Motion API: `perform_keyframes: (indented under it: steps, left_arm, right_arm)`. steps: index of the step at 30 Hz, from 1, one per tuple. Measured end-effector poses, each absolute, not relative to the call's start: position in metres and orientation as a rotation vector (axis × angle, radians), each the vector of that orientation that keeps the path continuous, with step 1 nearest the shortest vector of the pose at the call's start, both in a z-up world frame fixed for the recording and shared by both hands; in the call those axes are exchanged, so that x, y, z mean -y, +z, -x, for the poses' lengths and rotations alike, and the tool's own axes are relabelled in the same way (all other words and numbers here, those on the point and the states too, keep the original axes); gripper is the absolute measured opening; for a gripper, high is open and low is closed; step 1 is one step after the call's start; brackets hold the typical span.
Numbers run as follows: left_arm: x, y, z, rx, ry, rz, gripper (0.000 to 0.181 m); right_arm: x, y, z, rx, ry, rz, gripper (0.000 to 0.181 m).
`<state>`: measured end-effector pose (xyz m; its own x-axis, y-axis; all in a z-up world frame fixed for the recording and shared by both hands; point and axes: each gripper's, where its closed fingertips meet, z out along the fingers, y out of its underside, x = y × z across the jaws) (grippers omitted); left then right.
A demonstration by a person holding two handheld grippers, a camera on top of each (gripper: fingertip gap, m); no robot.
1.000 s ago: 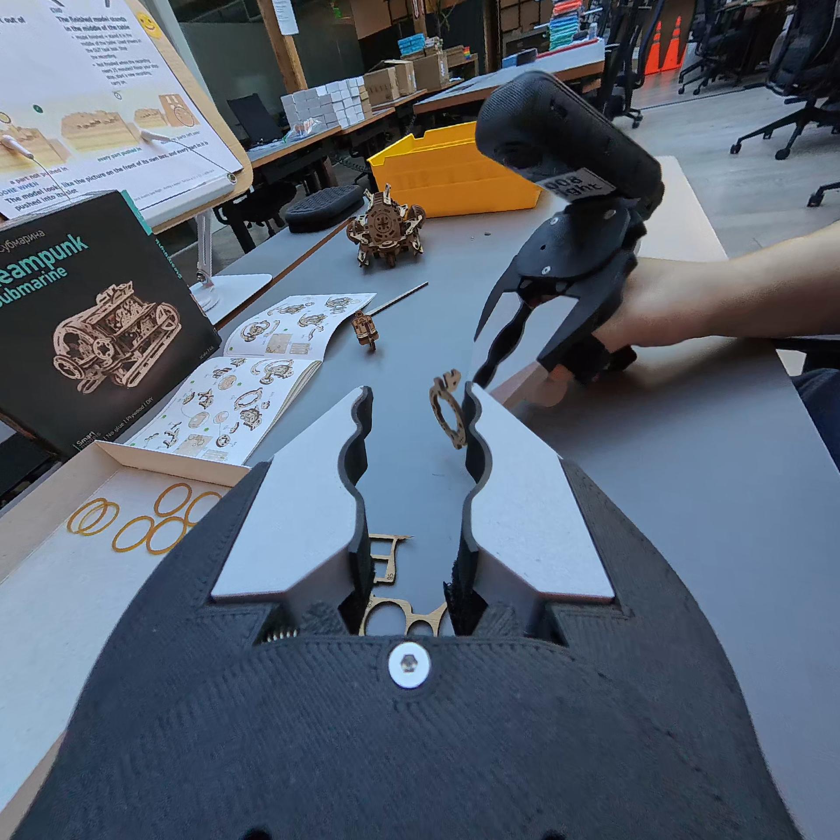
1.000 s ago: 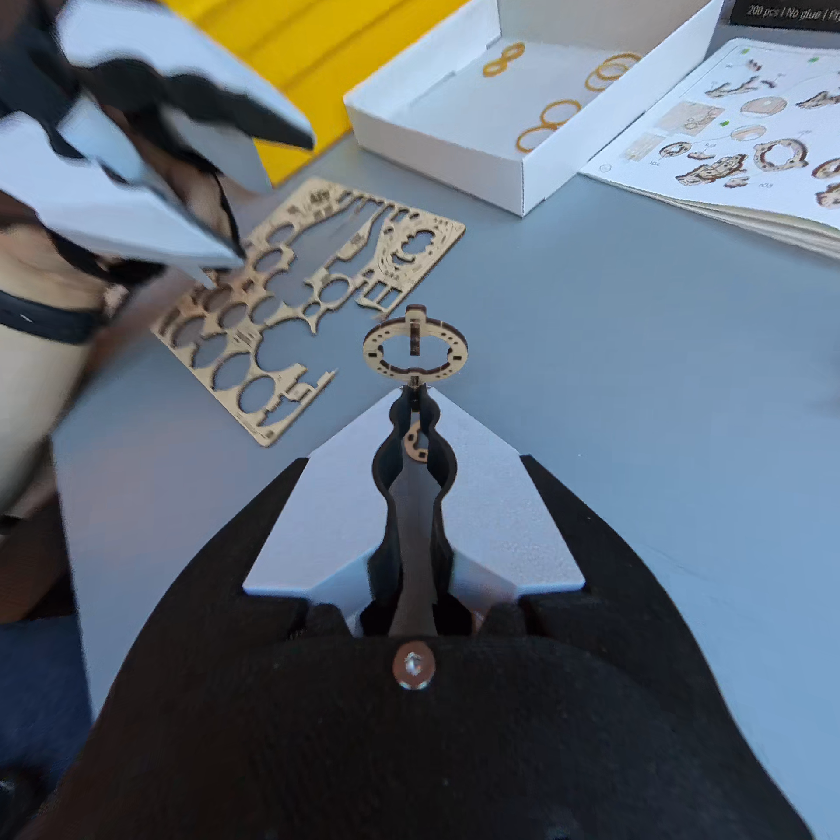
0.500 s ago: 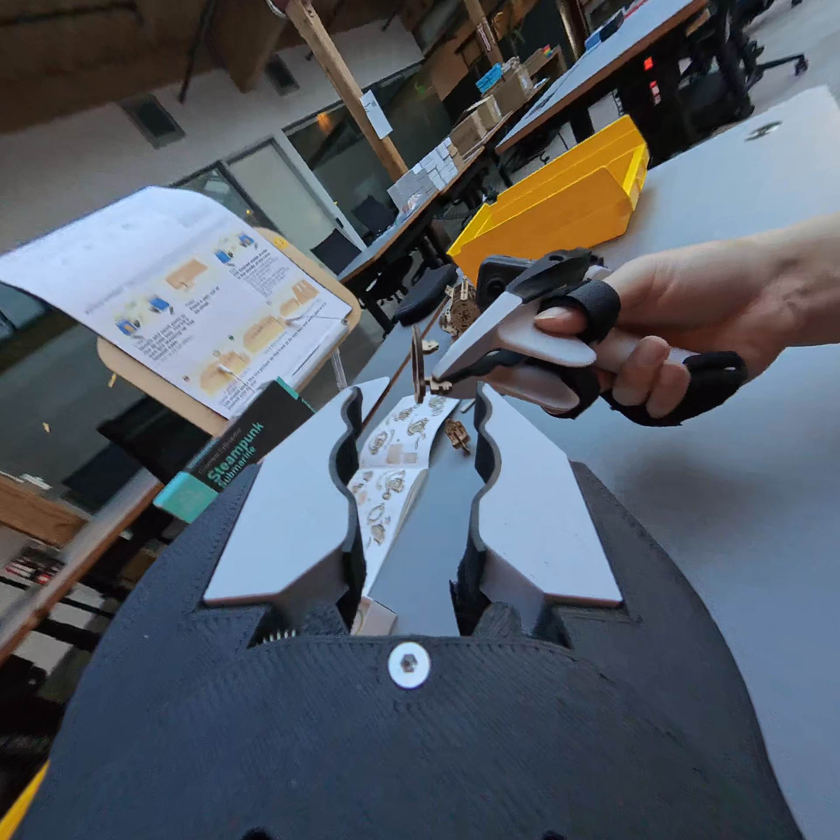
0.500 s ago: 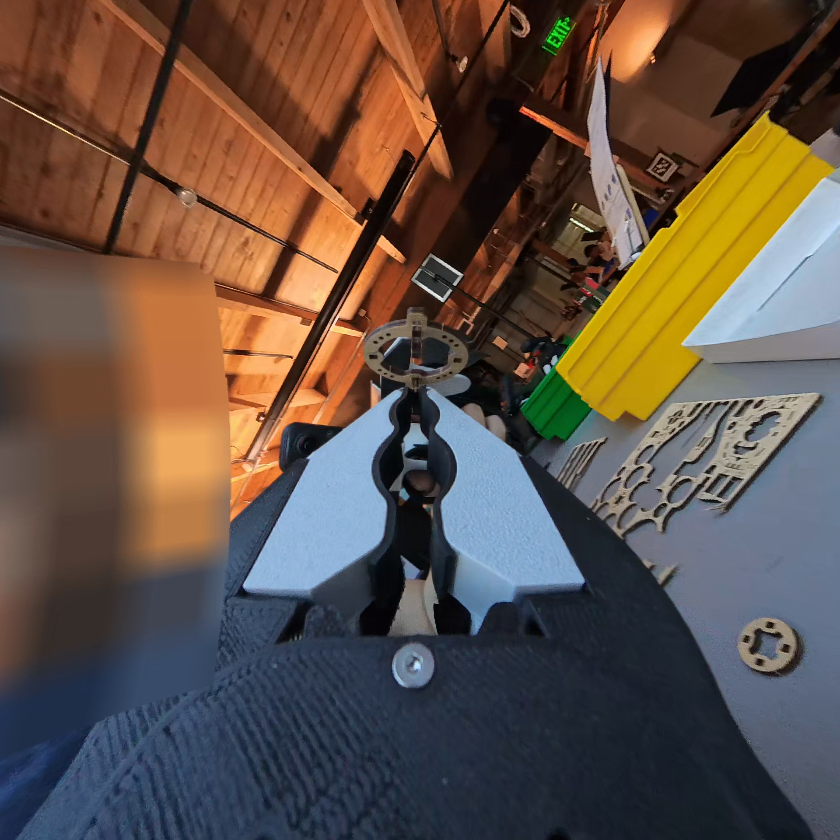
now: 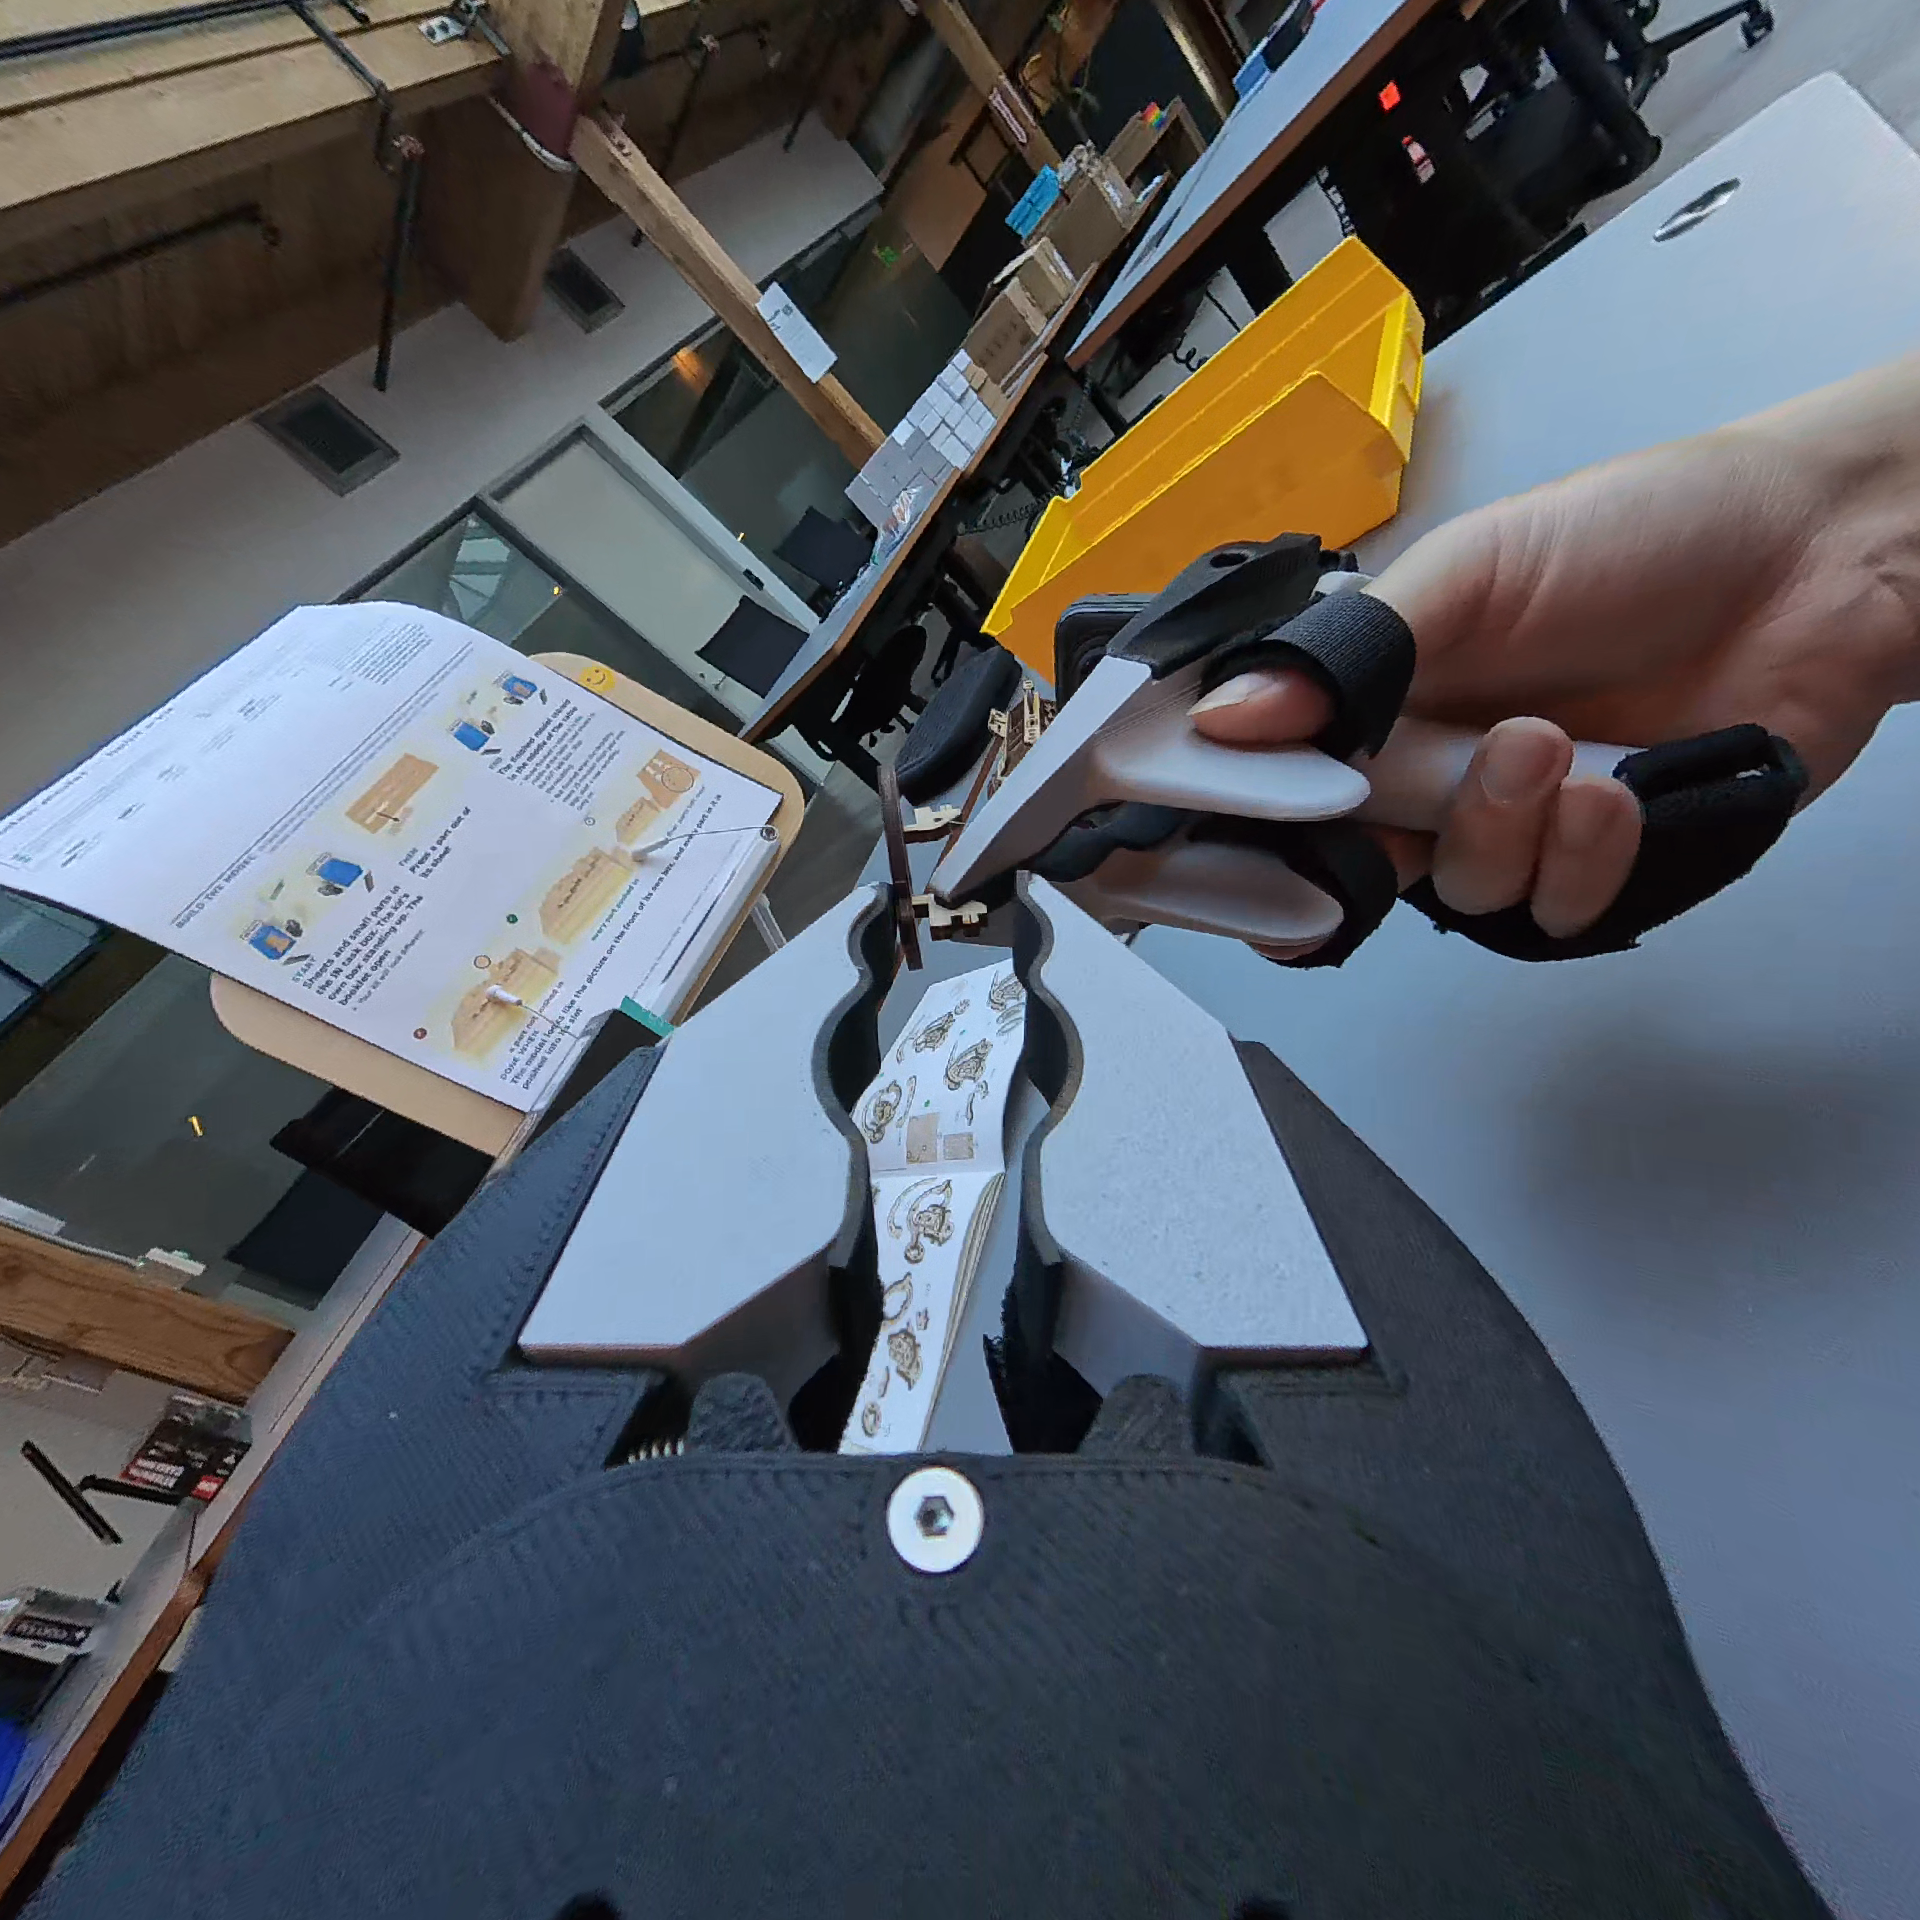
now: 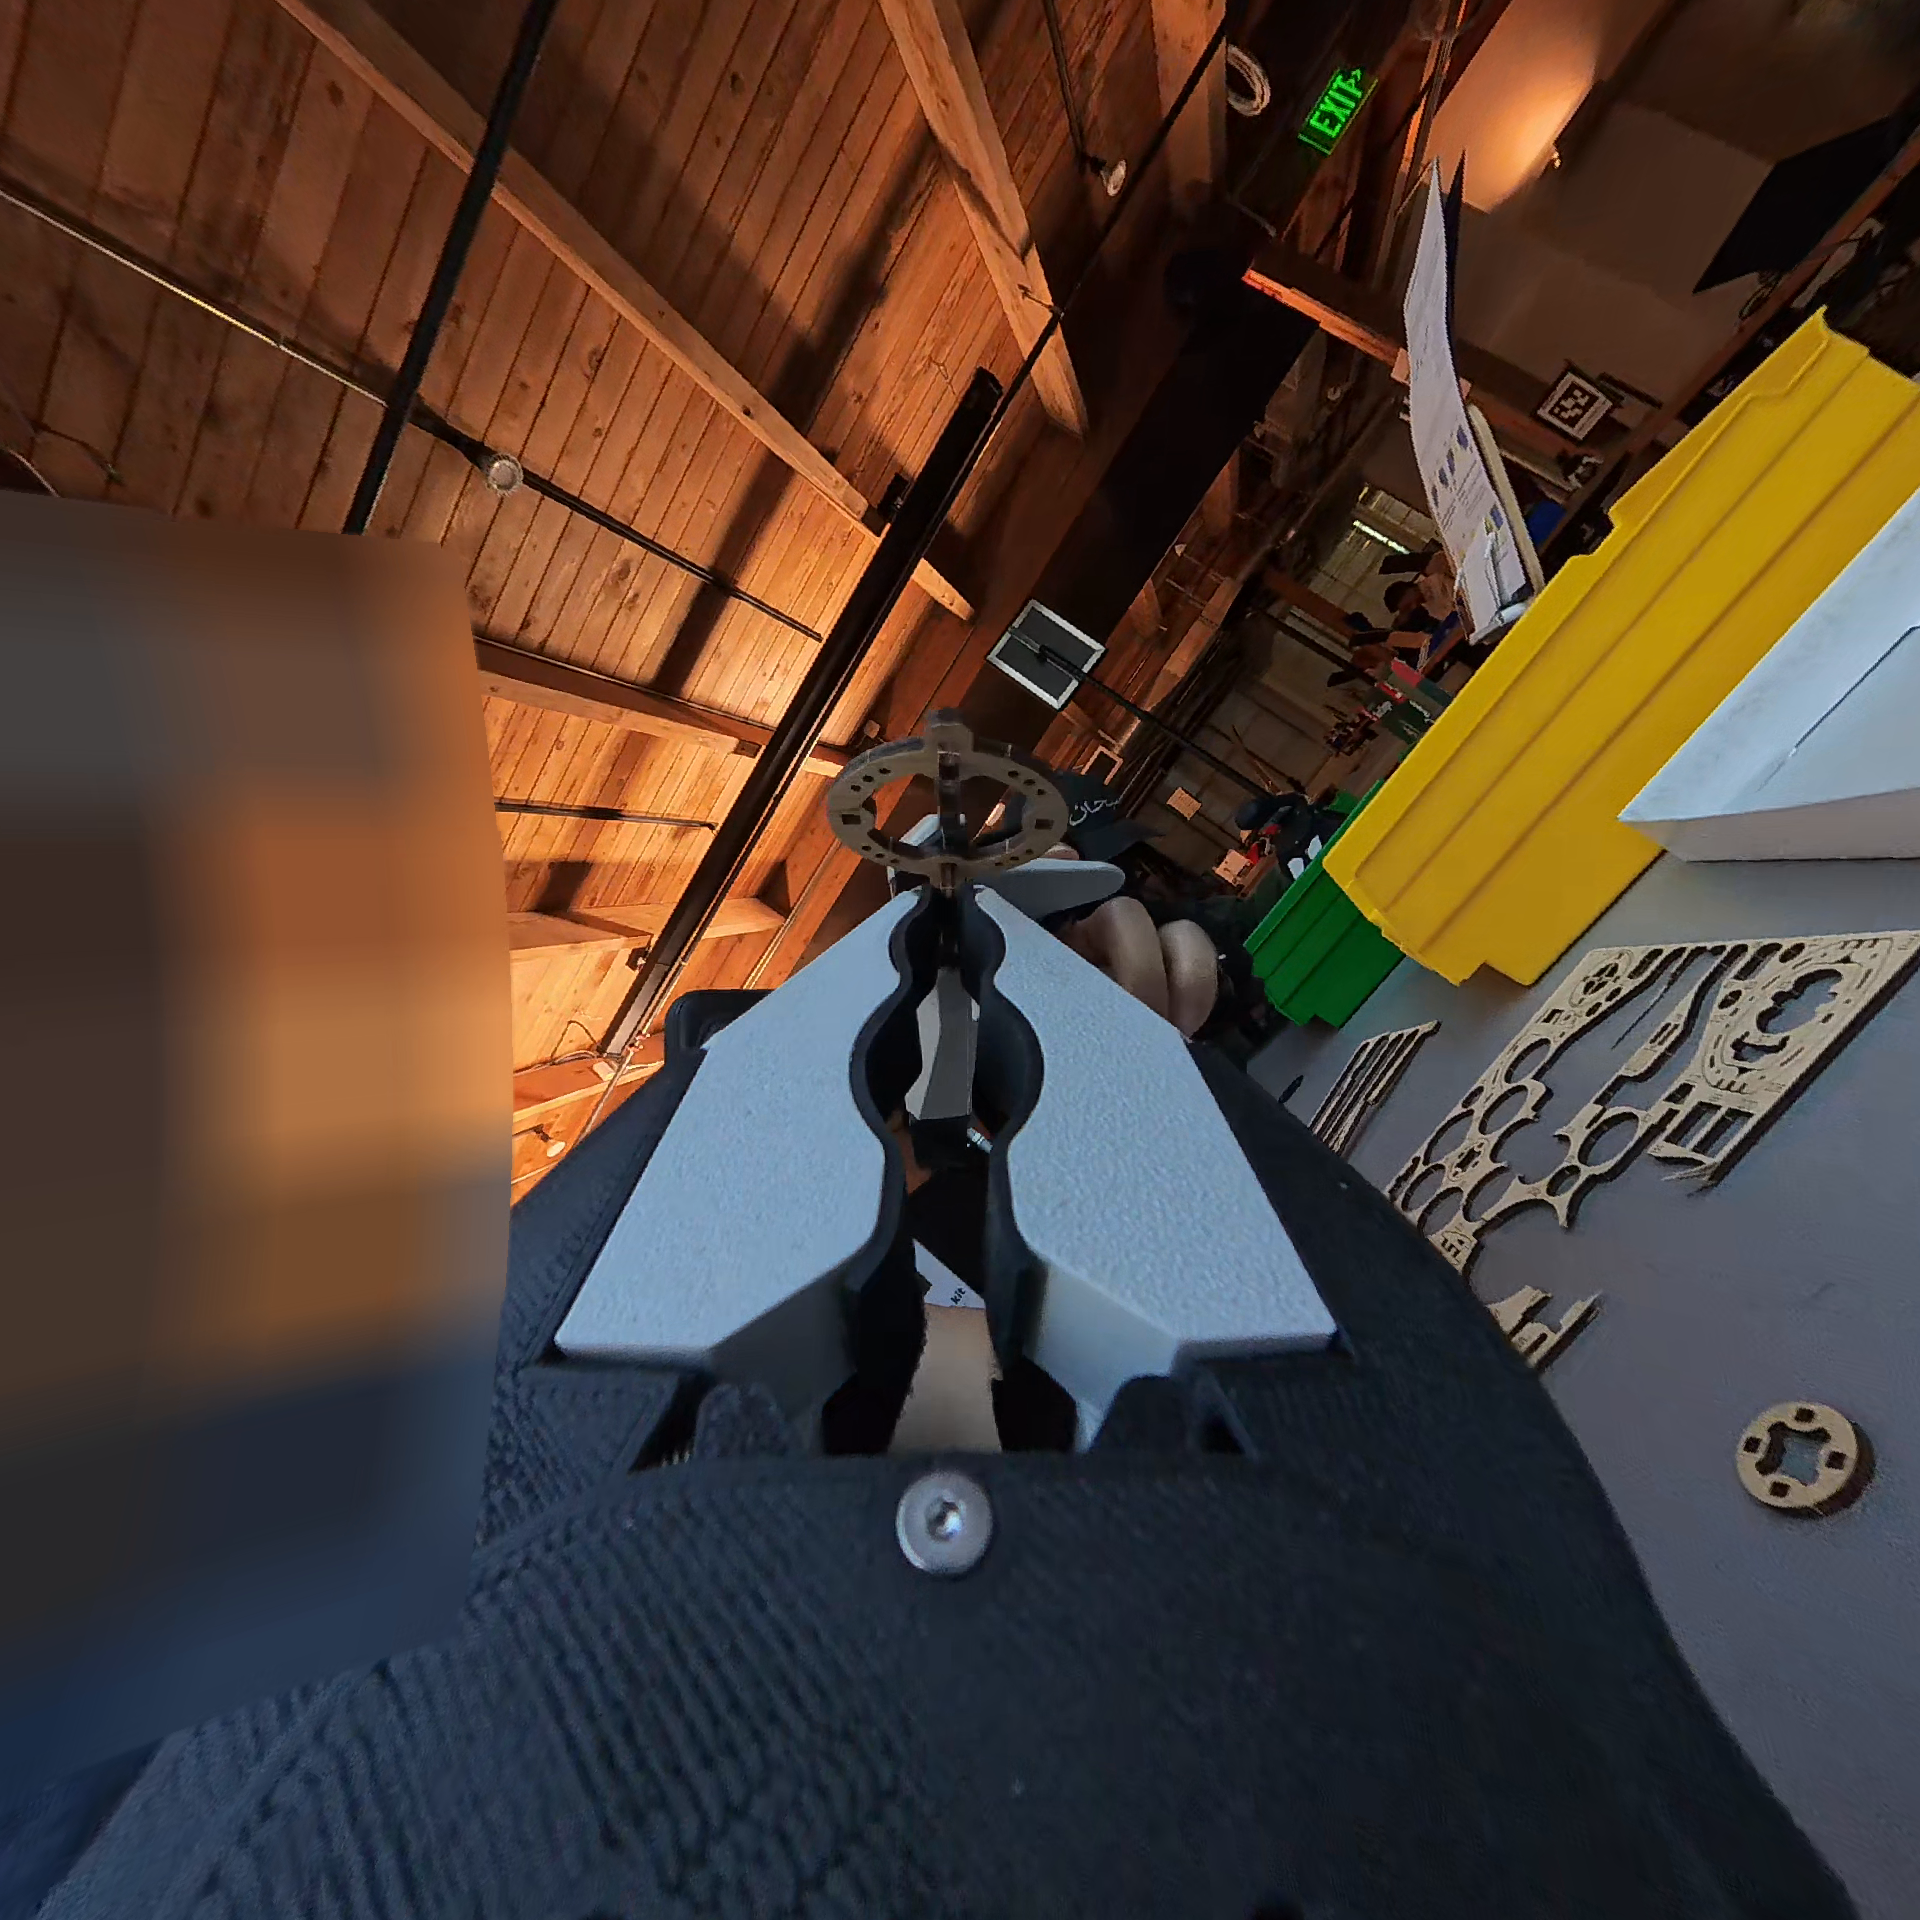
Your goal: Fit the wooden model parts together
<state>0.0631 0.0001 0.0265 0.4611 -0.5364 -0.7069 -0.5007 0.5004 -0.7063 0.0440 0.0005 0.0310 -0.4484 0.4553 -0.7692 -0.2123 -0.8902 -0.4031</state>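
My right gripper (image 6: 945, 902) is shut on the stem of a small wooden ring part (image 6: 951, 810) and holds it up in the air, with the ring standing beyond the fingertips. In the left wrist view the right gripper (image 5: 940, 896) comes in from the right in a person's hand (image 5: 1662, 623). There the ring part (image 5: 896, 862) shows edge-on, right at my left gripper's fingertips. My left gripper (image 5: 951, 909) is open and holds nothing, its jaws on either side of the part. I cannot tell whether the part touches a finger.
Cut-out wooden sheets (image 6: 1662, 1060) and a small round wooden disc (image 6: 1803, 1455) lie on the grey table (image 6: 1766, 1247). A yellow bin (image 5: 1247, 468), a white box (image 6: 1818, 727) and a green bin (image 6: 1309, 935) stand behind. An open booklet (image 5: 935, 1143) and an instruction sheet on a stand (image 5: 416, 831) are at the left. My two grippers' fingertips are within a few centimetres of each other.
Both grippers have lifted off the table and tilted upward. The right gripper has carried the ring part in to the open left gripper's fingertips. The left jaws have narrowed slightly.
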Motion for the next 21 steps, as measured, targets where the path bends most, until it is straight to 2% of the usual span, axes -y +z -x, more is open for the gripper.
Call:
perform_keyframes:
  steps: [12,16,21]
  left_arm:
    - [-0.006,0.062,-0.074,-1.165,-0.085,1.02,0.014]
    - [-0.01,0.076,-0.073,-1.147,-0.098,0.992,0.014]
    - [-0.007,0.096,-0.068,-1.085,-0.192,0.942,0.014]
  right_arm:
    - [-0.007,0.069,-0.054,0.552,2.221,1.299,0.002]
    - [-0.005,0.087,-0.057,0.611,2.212,1.283,0.019]
    - [-0.008,0.087,-0.065,0.645,2.124,1.33,0.024]
